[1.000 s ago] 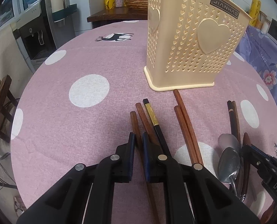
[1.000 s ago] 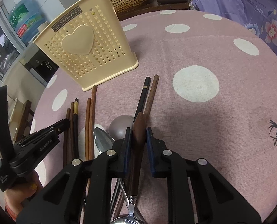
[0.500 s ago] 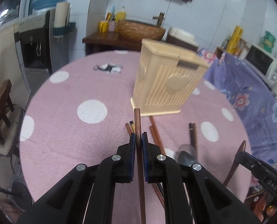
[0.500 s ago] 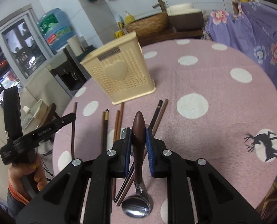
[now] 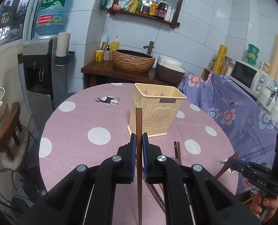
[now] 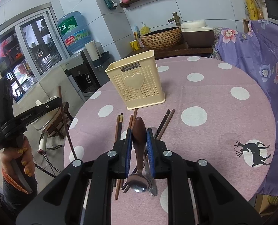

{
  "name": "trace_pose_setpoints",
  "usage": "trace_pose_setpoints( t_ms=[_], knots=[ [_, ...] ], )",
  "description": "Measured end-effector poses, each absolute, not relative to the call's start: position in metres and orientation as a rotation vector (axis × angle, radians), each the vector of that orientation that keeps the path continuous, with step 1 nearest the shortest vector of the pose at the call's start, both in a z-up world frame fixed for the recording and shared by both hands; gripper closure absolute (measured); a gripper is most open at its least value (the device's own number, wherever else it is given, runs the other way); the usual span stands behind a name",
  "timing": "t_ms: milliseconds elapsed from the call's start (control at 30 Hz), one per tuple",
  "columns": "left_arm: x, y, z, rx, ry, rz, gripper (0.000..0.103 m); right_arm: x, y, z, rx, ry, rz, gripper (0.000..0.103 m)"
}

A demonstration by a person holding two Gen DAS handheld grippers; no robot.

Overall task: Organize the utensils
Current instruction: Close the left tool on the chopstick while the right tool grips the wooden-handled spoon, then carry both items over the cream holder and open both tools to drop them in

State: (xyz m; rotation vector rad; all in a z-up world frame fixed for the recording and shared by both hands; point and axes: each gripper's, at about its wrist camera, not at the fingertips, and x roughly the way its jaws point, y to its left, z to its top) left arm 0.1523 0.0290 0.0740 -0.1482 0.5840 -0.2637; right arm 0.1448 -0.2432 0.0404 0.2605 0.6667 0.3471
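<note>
Left gripper [image 5: 139, 140] pinching a single dark brown wooden chopstick [image 5: 139, 123], pads pressed flat against its sides, stick lifted clear of the round table in the pink cloth with white dots [image 5: 79, 123]. Top end of the stick lined up, in the left wrist view, with the front lower part of the cream perforated plastic utensil holder with a raised heart [image 5: 155, 110]; lower end running down between the black arms out of the picture. Same stick seen from the right wrist view as a thin slanted rod, well left of the holder and off the table's edge, with a hand [image 6: 17, 159] wrapped round the gripper handle.

Right gripper [image 6: 139, 136] clamped on the rounded brown wooden handle of a steel-bowled spoon [image 6: 139, 135], handle end up and pointing toward the holder, shiny bowl hanging low between the arms, raised above the cloth.

Holder upright near the table's middle, open top up, two small utensil tops just visible inside against its far wall.

On the cloth in front of the holder, several loose brown and black chopsticks [image 6: 119, 125] lying roughly parallel, ends toward the holder's base, near it but not touching. A second all-metal spoon [image 6: 150, 176] lying among them, just beside the held spoon in the picture.
</note>
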Motion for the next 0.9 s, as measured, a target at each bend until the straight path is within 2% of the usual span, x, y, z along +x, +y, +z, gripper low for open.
trace_pose_setpoints(
  t_ms=[367,633,767,900],
  knots=[
    [0.166,0.033,0.116,-0.150,0.510,-0.275,0.095,0.168,-0.231,0.088,0.215,0.606,0.388,0.087],
    [0.217,0.023,0.184,-0.203,0.472,-0.313,0.095,0.238,-0.220,0.172,0.151,0.498,0.313,0.087],
    [0.241,0.009,0.228,-0.174,0.364,-0.242,0.095,0.284,-0.220,0.216,0.176,0.439,0.251,0.087],
    [0.266,-0.011,0.247,-0.114,0.289,-0.176,0.095,0.320,-0.213,0.229,0.190,0.427,0.208,0.087]
  ],
)
